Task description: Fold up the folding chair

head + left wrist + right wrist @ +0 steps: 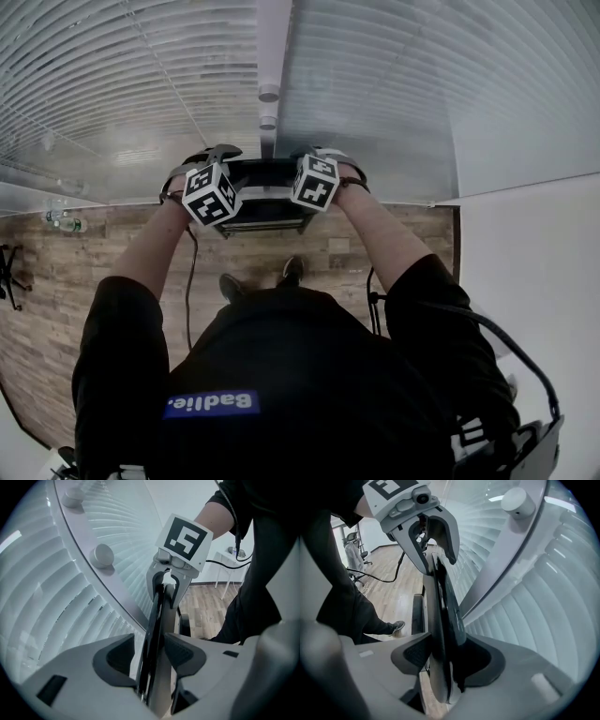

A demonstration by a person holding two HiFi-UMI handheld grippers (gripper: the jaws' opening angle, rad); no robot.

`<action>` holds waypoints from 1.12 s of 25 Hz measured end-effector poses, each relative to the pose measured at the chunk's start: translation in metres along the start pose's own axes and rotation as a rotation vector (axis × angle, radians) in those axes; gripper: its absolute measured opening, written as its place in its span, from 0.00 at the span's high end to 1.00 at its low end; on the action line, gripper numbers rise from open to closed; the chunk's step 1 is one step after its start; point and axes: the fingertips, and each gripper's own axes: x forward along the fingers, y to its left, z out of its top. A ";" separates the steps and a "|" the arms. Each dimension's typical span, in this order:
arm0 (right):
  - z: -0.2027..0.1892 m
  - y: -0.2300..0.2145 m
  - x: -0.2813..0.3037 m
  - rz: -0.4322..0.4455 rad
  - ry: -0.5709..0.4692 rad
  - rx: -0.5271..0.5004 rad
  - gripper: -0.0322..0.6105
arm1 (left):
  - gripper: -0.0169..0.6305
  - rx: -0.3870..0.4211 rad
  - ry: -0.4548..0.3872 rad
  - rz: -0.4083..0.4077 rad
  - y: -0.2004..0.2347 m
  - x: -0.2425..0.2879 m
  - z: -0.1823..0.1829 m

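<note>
Sitting between opening hand-held grippers (151, 657) (449, 660): chair (264, 184)

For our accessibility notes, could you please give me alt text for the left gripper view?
The thin edge of a folded black and grey folding chair stands between the left gripper's opening jaws, unpinched. The right gripper straddles the same edge farther up, its jaws opening too, with white slatted blinds behind.
</note>
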 end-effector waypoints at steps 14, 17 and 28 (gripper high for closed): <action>0.002 -0.013 0.004 -0.062 -0.012 -0.009 0.62 | 0.69 -0.096 -0.008 0.092 0.007 -0.008 -0.009; 0.003 -0.012 0.005 -0.080 -0.026 -0.015 0.62 | 0.69 -0.111 -0.011 0.118 0.007 -0.004 -0.012; 0.003 -0.014 0.002 -0.274 -0.027 -0.100 0.56 | 0.69 -0.098 0.004 0.108 0.010 0.006 -0.013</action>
